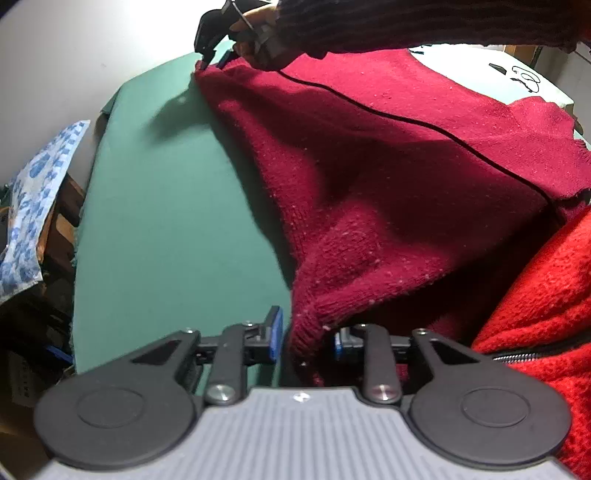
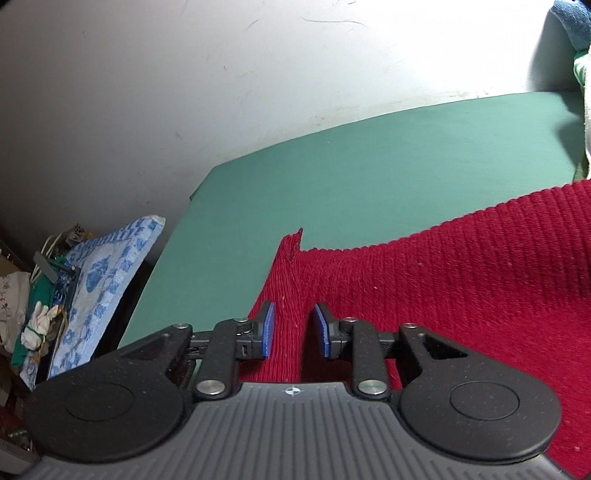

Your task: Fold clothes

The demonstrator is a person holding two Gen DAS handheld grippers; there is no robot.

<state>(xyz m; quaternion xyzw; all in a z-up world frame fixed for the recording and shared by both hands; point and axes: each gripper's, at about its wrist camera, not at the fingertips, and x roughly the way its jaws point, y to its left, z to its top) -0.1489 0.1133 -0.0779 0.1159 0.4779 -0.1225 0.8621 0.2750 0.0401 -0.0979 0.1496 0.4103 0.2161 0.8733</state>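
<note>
The dark red knitted sweater [image 1: 388, 166] lies spread over the right part of the green table cover [image 1: 166, 221], its ribbed hem corner [image 1: 308, 332] hanging between the left gripper's [image 1: 306, 336] blue pads, which stand narrowly apart, though I cannot tell whether they press it. The right gripper [image 2: 294, 330], held by a hand [image 1: 258, 40] in a dark ribbed sleeve [image 1: 406, 22], sits at the sweater's far corner with a ridge of knit between its narrowly parted pads. A blue-patterned towel [image 2: 103, 273] lies off the table's left edge, and a bright red fleece [image 1: 546, 314] is at the near right.

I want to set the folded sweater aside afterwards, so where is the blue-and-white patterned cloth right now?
The blue-and-white patterned cloth lies off the left edge of the green table, draped over clutter near the wall, at the left of both wrist views.
</note>
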